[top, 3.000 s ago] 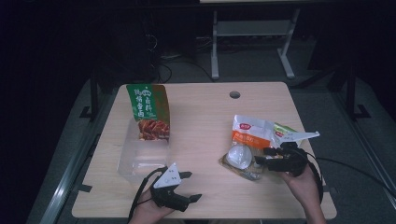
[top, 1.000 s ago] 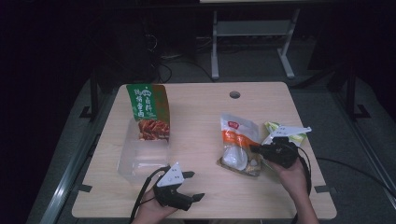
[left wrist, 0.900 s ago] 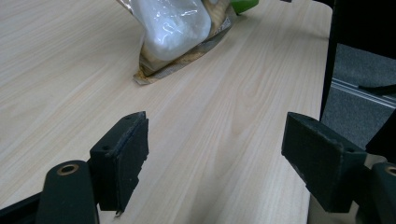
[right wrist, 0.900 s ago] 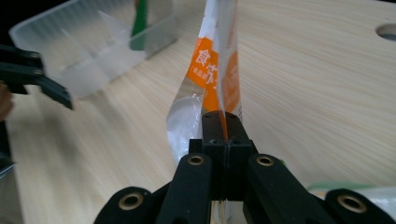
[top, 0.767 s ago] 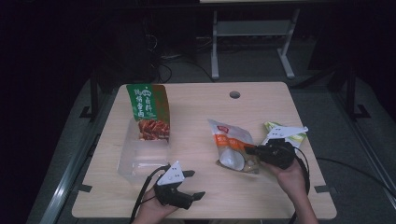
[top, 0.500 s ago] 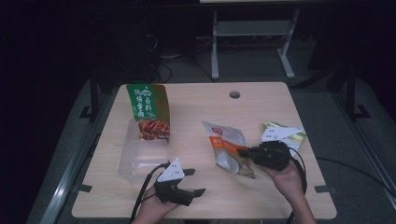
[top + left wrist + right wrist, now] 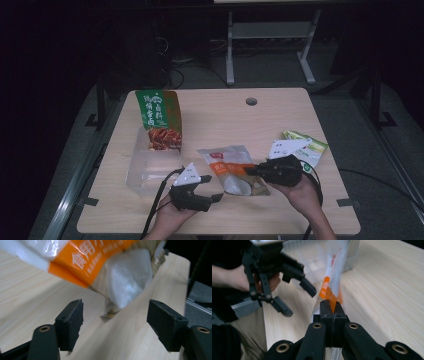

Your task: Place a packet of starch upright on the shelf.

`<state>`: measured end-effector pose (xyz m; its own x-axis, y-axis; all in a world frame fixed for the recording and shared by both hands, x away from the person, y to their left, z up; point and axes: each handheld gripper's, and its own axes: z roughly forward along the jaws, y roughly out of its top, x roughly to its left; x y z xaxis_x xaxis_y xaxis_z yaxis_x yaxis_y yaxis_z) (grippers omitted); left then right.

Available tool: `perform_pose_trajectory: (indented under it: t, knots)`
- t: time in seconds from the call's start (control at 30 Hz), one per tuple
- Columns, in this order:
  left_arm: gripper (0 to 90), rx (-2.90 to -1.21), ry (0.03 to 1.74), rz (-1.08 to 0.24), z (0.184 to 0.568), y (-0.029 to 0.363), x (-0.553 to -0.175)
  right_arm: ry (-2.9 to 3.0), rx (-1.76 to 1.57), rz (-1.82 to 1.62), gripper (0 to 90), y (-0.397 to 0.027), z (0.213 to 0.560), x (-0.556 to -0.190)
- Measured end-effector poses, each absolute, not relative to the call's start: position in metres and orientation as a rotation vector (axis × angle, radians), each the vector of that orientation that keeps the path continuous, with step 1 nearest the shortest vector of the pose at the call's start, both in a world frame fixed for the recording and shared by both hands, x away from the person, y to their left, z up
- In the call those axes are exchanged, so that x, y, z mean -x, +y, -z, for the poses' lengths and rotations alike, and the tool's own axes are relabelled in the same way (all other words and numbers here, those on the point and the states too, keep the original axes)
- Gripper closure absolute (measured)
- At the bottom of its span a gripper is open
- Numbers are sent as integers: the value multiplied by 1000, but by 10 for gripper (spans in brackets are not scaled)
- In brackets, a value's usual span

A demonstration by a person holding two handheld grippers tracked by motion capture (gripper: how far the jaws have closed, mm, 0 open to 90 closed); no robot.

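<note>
Near the front edge of the tabletop point(image 7: 280, 115), the right hand-held gripper point(image 7: 255, 171) pinches an orange pouch point(image 7: 230, 165) by its edge, jaws clamped, lifting it clear toward the left hand-held gripper point(image 7: 216, 192), which waits with jaws spread (likely to take the other side). A clear tub point(image 7: 150, 167) sits just left, perhaps its destination.

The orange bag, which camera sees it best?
The high view: the whole orange bag shows there, clamped by the right gripper. The left gripper view shows just its lower end close up; the right gripper view sees it edge-on.
</note>
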<state>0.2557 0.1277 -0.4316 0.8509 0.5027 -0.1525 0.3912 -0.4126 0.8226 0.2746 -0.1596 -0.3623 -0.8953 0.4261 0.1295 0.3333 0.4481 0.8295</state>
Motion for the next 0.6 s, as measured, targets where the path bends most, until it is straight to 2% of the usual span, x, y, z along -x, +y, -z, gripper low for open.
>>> perform_pose_trajectory:
  t: [0.17,0.23,0.37,0.5,0.6]
  knots:
    - [353,-2039,701,-60,437,114,-271,2609,-643,-1489,900,-169,369,-279]
    - [412,-2011,708,-23,438,109,-277,2616,-642,-1499,900,-174,372,-281]
    - [589,-2016,666,22,437,102,-286,2624,-638,-1497,900,-179,377,-281]
    - [863,-2022,661,25,436,99,-286,2623,-651,-1459,900,-179,379,-282]
    - [894,-2033,670,-1,434,97,-284,2613,-673,-1460,900,-180,380,-284]
